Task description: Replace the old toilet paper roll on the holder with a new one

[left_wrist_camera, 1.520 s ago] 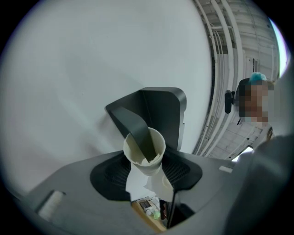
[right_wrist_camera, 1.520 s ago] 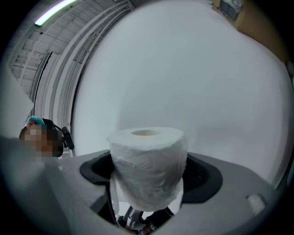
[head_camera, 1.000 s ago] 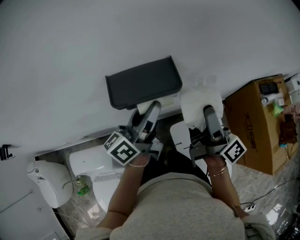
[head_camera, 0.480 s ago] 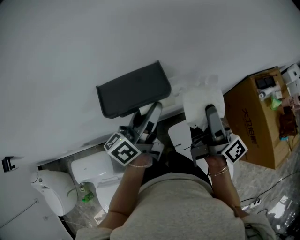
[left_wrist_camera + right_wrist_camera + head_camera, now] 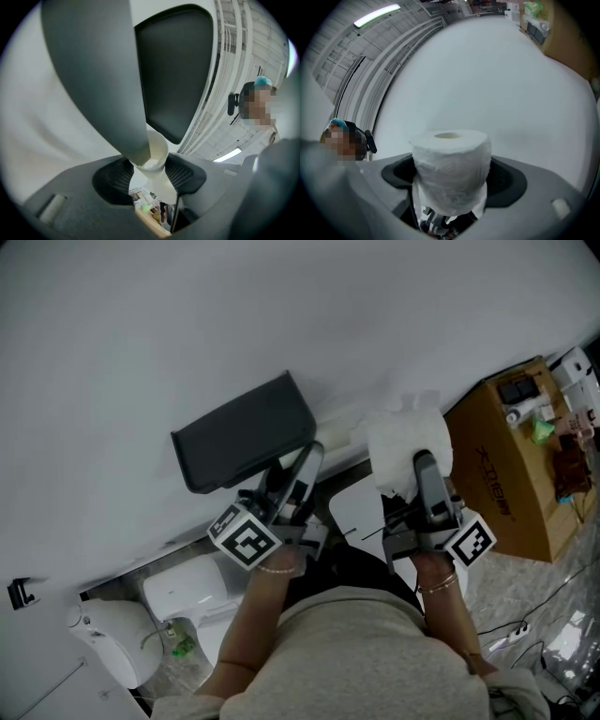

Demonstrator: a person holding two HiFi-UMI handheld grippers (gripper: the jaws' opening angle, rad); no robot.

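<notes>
A dark holder [image 5: 242, 432] hangs on the white wall. In the left gripper view its grey arm [image 5: 101, 79] runs down into an empty cream cardboard tube [image 5: 154, 150]. My left gripper [image 5: 302, 460] reaches up just right of the holder's lower corner. Its pads [image 5: 117, 176] sit on both sides of the tube, closed on it. My right gripper [image 5: 412, 460] is shut on a full white toilet paper roll [image 5: 405, 442], held upright beside the wall to the right of the holder. In the right gripper view the new roll [image 5: 451, 173] fills the space between the jaws.
A white toilet [image 5: 183, 592] stands below left, with a round white bin [image 5: 108, 648] beside it. A cardboard box [image 5: 506, 474] with small items on top stands at the right. Cables [image 5: 525, 624] lie on the tiled floor. A small hook [image 5: 19, 592] is on the wall.
The head view has swung: the holder now lies farther left and more tilted. Both grippers keep their places in the picture and their grips.
</notes>
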